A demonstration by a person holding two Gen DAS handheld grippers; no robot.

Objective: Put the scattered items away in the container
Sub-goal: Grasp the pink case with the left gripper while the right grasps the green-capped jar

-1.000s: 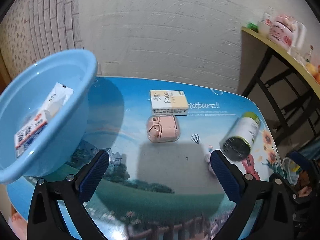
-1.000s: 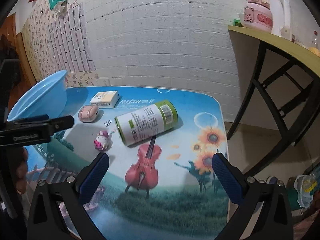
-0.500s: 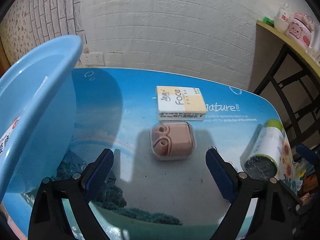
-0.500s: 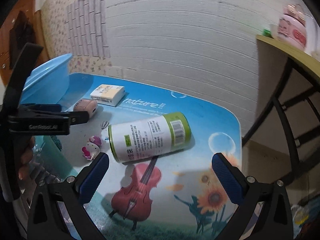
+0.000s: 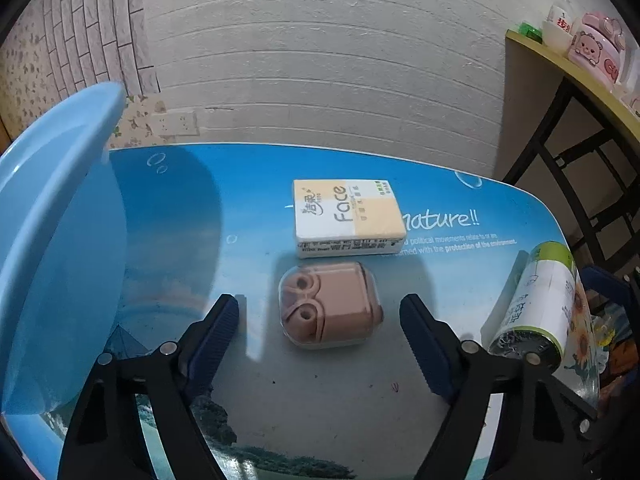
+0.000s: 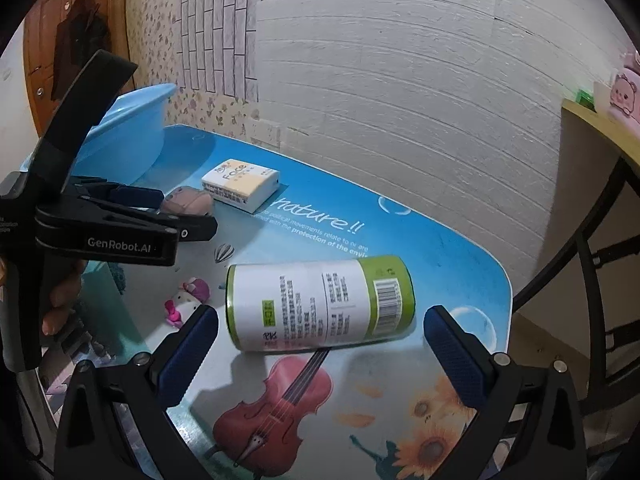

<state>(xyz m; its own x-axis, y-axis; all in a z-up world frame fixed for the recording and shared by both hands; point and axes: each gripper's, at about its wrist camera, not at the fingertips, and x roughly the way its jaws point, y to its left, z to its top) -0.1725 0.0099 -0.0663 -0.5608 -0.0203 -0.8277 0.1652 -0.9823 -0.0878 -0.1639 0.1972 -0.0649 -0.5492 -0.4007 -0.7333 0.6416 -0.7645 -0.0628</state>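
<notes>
While its fingers are closing without touching it, the left gripper (image 5: 320, 316) is straddling the pink case (image 5: 330, 308). Fingers spread, the right gripper (image 6: 320, 330) is flanking the green canister (image 6: 320, 306) lying near the tabletop's (image 6: 440, 240) right edge.

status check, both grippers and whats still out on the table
Left gripper open, closing around pink case, no contact. Right gripper open at green canister. Tissue pack, small toy still out. Nothing blocking.

I'm looking into a lived-in home room: floral wallpaper (image 6: 208, 80) beside a white brick-pattern wall (image 5: 320, 60), a wooden door (image 6: 44, 60) with a coat hung on it, and a shelf (image 5: 560, 64) carrying pink cartoon containers (image 5: 592, 46).
</notes>
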